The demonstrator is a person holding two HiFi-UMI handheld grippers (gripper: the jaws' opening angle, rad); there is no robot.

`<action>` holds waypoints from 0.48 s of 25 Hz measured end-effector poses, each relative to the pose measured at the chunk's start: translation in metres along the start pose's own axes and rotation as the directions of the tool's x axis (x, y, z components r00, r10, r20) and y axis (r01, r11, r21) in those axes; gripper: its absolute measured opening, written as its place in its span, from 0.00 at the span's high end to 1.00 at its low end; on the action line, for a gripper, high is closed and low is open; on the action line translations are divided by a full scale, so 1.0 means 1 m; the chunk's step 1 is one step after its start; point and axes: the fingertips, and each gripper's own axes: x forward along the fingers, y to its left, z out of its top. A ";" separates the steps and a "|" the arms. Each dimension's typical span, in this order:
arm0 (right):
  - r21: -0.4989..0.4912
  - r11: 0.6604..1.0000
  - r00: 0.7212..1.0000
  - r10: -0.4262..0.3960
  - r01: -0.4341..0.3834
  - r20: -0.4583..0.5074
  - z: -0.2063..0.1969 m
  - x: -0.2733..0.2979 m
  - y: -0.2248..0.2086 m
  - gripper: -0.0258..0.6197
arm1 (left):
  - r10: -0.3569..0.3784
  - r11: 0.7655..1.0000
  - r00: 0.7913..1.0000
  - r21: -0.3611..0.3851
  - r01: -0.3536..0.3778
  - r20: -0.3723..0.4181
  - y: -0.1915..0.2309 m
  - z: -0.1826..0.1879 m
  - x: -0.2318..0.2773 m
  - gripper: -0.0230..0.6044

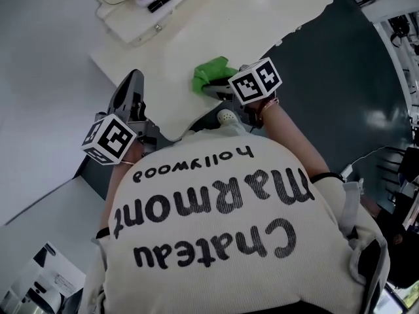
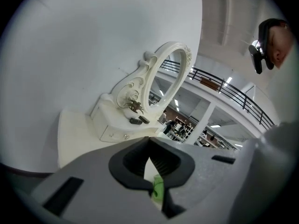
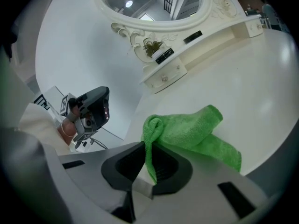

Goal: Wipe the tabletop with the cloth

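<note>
right hand-held gripper [image 3: 145, 146] — clamped on cloth [image 3: 187, 129], low on tabletop [image 3: 261, 78] | left hand-held gripper [image 2: 149, 147] — jaws together, tilted upward

— What's behind the mirror [image 2: 169, 80]?
— Plain white wall [image 2: 84, 36]. Below the mirror, a cream table [image 1: 216, 25]; farther out, dark floor [image 1: 327, 84].
— Light?
— Ceiling lamps [image 3: 128, 4], reflected in the mirror.

A white tabletop [image 1: 216, 25] carries a crumpled green cloth [image 1: 211, 74] near its front edge. An ornate white mirror stand [image 3: 161, 71] with a small drawer sits along the back edge, well apart.
</note>
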 end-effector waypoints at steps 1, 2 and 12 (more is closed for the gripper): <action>0.009 1.000 1.000 0.001 -0.001 0.002 -0.004 0.004 0.003 0.87 | -0.014 1.000 1.000 0.002 0.014 -0.012 0.002 0.000 0.001 0.95; 0.017 1.000 1.000 0.000 0.000 0.007 -0.008 0.007 0.006 0.87 | -0.027 1.000 0.999 0.004 0.027 -0.022 0.004 0.000 0.001 0.95; 0.090 0.991 0.987 -0.111 0.101 0.117 -0.013 0.012 -0.003 0.88 | -0.134 0.991 0.986 -0.009 0.133 -0.100 0.002 -0.011 0.010 0.95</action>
